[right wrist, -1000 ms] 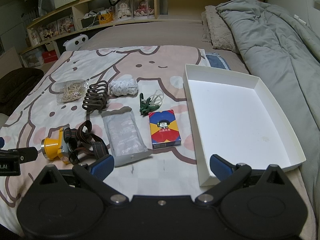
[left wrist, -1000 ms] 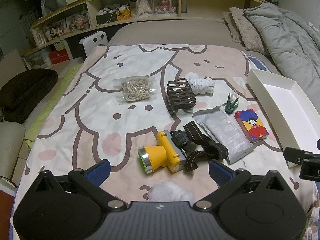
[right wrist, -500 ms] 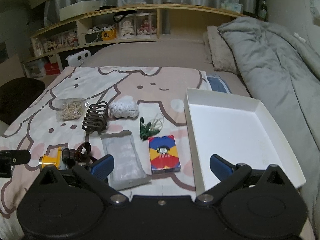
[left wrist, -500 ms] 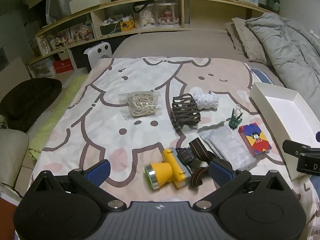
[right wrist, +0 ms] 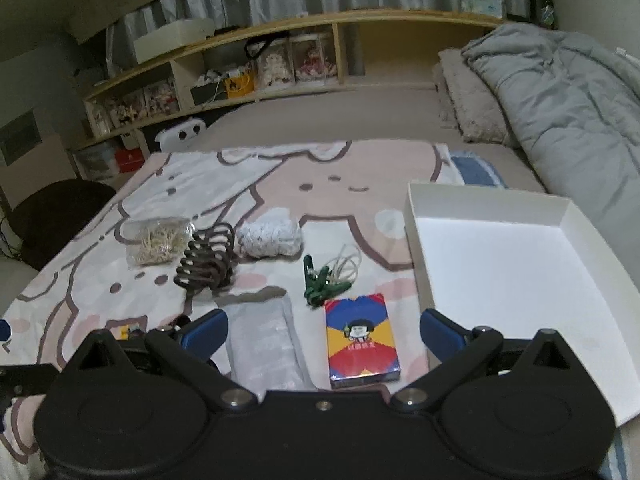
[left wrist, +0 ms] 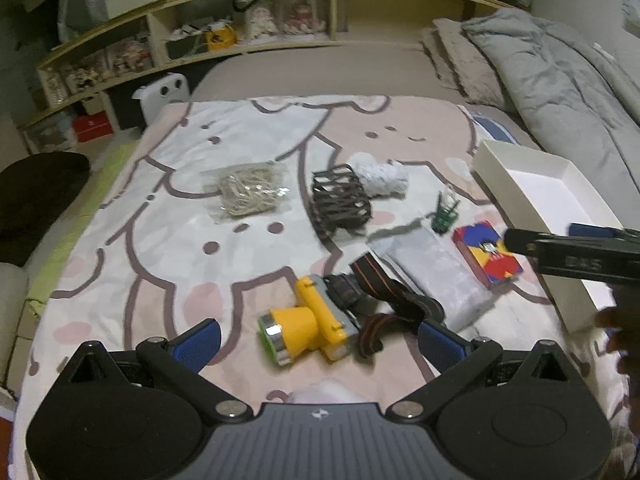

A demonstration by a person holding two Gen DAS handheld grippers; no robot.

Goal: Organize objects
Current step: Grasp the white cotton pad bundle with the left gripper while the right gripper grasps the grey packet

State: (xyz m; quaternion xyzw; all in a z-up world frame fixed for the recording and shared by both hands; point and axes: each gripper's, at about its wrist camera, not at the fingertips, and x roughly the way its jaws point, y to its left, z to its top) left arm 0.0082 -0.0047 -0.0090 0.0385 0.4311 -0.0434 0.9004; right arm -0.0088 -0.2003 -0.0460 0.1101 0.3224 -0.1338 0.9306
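White tray (right wrist: 496, 216) sits empty at right, likely meant to collect the items. Both grippers, left (left wrist: 318, 338) and right (right wrist: 322, 330), hover spread, grasping nothing, over headlamp (left wrist: 306, 326) and card box (right wrist: 360, 340).

White tray (right wrist: 516, 280) interior is bare, open from above, walls low. Card box (right wrist: 361, 340) sits just left of its wall with a narrow gap; green clip (right wrist: 320, 284) and silver pouch (right wrist: 268, 344) crowd its other sides. Left of the yellow headlamp (left wrist: 308, 328) the blanket (left wrist: 152, 240) lies free; strap (left wrist: 396, 300) tangles its right.
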